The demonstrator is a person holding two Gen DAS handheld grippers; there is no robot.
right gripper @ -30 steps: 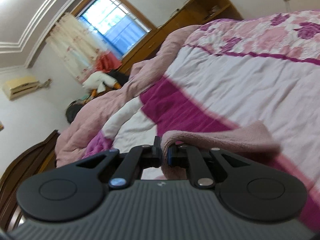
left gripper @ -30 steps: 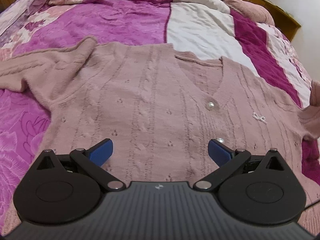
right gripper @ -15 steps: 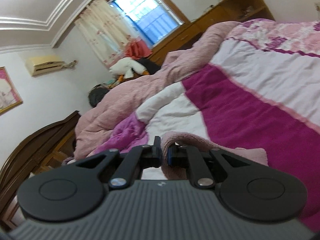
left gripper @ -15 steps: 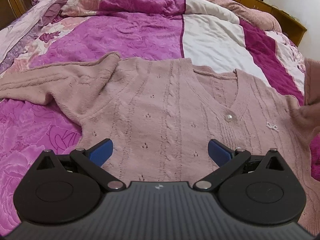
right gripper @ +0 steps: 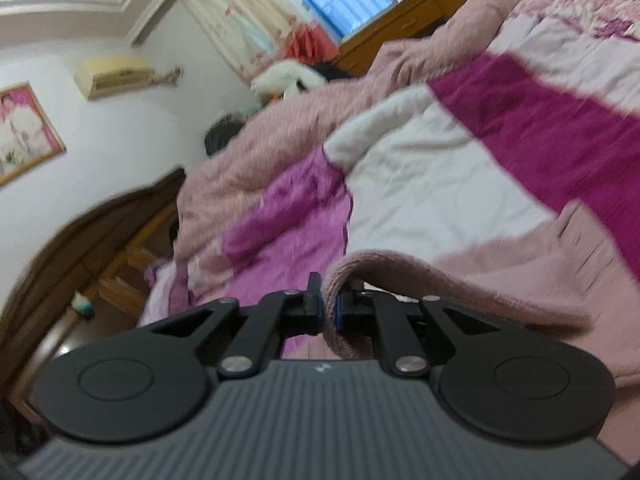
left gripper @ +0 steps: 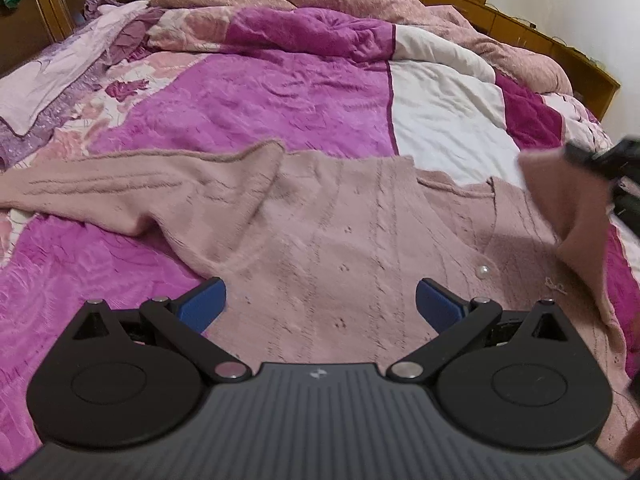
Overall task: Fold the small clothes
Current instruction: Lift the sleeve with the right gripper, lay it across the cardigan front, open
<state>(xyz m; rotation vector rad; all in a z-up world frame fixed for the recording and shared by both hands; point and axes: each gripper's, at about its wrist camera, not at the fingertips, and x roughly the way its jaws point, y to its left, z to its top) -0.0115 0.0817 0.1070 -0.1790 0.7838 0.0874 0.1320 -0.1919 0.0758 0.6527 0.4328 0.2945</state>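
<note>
Cardigan lies face up on the quilt, one sleeve stretched out. Left gripper hovers over it, fingers spread wide. Right gripper pinches the other sleeve, lifted

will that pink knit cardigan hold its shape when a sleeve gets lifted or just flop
Likely floppy: the sleeve pinched in the right gripper droops over the fingers. The cardigan probably drags and bunches rather than slides, since its fuzzy knit already wrinkles on the quilt.
</note>
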